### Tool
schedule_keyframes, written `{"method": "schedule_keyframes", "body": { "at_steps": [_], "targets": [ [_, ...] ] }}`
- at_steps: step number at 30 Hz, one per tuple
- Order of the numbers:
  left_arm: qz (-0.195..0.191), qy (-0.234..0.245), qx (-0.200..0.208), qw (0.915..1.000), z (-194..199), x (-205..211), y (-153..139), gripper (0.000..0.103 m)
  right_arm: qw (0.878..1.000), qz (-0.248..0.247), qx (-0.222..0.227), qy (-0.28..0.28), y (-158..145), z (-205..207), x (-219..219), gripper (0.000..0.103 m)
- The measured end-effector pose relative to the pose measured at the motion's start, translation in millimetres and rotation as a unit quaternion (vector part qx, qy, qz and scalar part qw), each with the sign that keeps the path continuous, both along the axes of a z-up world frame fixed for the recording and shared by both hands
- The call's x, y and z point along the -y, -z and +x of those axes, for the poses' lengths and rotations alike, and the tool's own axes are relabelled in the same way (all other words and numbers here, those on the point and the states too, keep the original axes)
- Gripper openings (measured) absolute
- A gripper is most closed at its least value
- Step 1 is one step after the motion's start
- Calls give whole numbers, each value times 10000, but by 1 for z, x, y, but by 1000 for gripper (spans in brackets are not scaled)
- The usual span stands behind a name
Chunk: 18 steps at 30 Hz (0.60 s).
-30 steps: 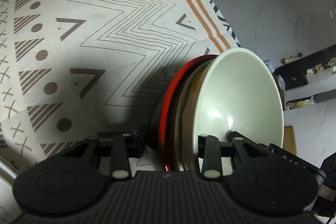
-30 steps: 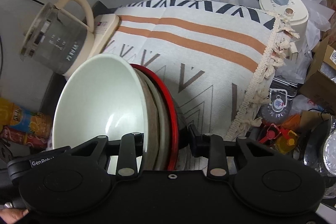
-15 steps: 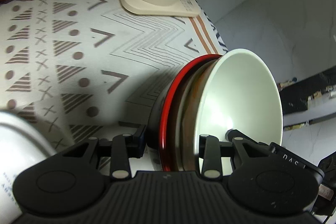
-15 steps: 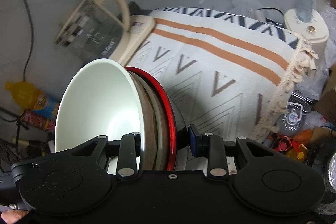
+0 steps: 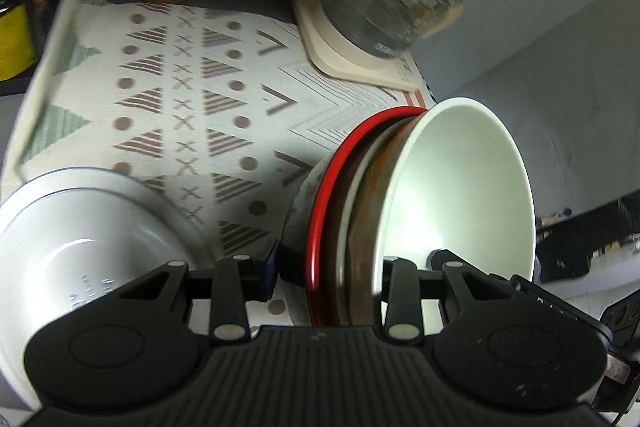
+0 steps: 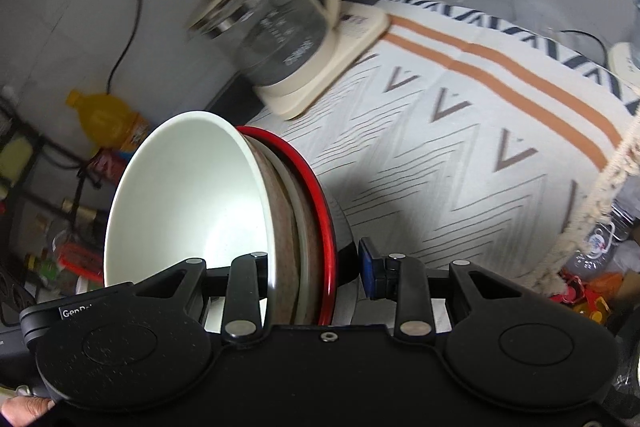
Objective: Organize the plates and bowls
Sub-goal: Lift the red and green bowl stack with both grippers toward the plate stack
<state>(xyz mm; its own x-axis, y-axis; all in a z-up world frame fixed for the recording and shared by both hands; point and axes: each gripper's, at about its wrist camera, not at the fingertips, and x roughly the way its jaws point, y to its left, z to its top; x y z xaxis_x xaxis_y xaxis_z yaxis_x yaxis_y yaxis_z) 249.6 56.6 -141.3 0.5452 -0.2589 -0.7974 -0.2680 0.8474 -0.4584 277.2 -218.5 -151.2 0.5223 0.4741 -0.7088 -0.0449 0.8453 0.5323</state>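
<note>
Both the left gripper (image 5: 328,267) and right gripper (image 6: 312,267) were clamped on the rim of a nested bowl stack (image 5: 400,195), lower centre; uneven tilting could slide the bowls apart.

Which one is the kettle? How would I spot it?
Look to the far edge of the patterned tablecloth. On a square cream base there stands the glass kettle, a see-through jug with a cream handle, unlike the solid stacked bowls.
</note>
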Motion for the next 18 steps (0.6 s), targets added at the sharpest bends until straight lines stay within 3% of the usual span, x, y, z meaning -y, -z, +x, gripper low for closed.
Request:
{"method": "schedule_keyframes", "body": {
  "at_steps": [18],
  "targets": [
    [-40,-1274,-13,9918,-79,-75,-5,35,9909,-43,-18,-1344,-3,-13,-84,31]
  ]
}}
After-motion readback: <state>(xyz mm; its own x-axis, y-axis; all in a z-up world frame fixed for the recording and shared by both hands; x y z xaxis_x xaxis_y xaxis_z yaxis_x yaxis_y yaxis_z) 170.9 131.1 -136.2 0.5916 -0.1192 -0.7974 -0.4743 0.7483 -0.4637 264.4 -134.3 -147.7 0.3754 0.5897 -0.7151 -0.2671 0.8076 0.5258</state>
